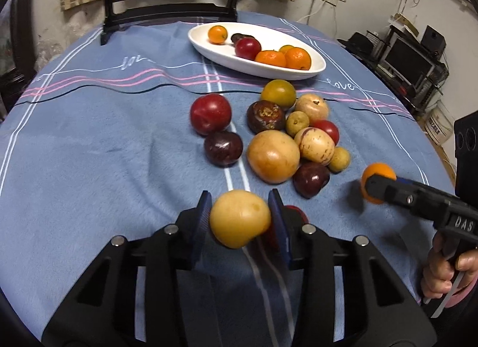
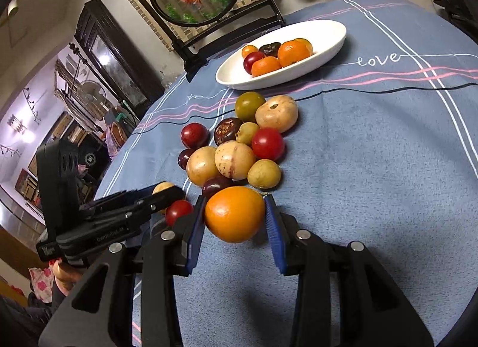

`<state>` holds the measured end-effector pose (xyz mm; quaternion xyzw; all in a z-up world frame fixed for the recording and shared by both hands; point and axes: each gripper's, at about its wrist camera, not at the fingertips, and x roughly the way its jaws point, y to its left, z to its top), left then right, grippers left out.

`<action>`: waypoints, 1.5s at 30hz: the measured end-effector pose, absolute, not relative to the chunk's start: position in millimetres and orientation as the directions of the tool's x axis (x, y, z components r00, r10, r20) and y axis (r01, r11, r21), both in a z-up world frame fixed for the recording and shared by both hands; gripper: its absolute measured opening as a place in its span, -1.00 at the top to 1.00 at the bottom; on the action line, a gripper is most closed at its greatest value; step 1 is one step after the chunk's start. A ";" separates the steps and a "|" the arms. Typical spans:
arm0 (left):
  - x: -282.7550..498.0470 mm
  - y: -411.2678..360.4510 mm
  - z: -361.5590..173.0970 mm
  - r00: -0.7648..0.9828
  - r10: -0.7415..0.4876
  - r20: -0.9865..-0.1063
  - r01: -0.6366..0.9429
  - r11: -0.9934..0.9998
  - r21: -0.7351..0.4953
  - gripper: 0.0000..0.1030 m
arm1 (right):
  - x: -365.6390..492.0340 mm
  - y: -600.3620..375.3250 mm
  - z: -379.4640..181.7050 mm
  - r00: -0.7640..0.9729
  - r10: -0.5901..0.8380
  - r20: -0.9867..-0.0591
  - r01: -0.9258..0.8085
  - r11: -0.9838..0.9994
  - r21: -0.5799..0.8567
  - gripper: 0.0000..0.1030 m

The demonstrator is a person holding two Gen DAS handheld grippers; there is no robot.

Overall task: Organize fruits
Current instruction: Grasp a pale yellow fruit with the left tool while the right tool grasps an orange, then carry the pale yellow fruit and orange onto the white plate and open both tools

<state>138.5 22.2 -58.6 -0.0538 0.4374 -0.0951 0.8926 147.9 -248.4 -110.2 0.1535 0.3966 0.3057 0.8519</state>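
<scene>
Two smooth round fruits (image 1: 240, 218) (image 2: 234, 214), gripped.

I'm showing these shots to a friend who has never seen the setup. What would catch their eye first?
Probably the two fruits held up front: a yellow fruit clamped in the left gripper, and an orange in the right gripper. Next comes the bright pile of fruit on the blue tablecloth mid-table, then the white dish with oranges and plums at the far side.
</scene>
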 end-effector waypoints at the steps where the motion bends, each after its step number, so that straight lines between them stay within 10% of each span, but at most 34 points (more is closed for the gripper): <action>1: 136.2 24.3 -58.4 0.600 -0.217 -0.770 0.117 0.976 -0.183 0.23 | 148.0 -249.0 -110.4 0.498 0.645 -0.579 -0.400 0.764 0.507 0.24; 20: 141.6 35.4 -10.7 0.653 -0.305 -0.693 0.185 0.952 -0.245 0.24 | 150.4 -247.2 -82.7 0.570 0.623 -0.536 -0.450 0.782 0.431 0.24; 29: 266.7 27.0 38.4 0.687 -0.298 -0.663 0.215 0.955 -0.206 0.23 | 238.5 -255.4 -28.1 0.736 0.519 -0.435 -0.399 0.852 0.340 0.24; 45: 412.4 20.7 -25.7 0.607 -0.248 -0.755 0.135 0.969 -0.209 0.19 | 360.3 -191.0 -59.2 0.656 0.500 -0.566 -0.477 0.855 0.203 0.22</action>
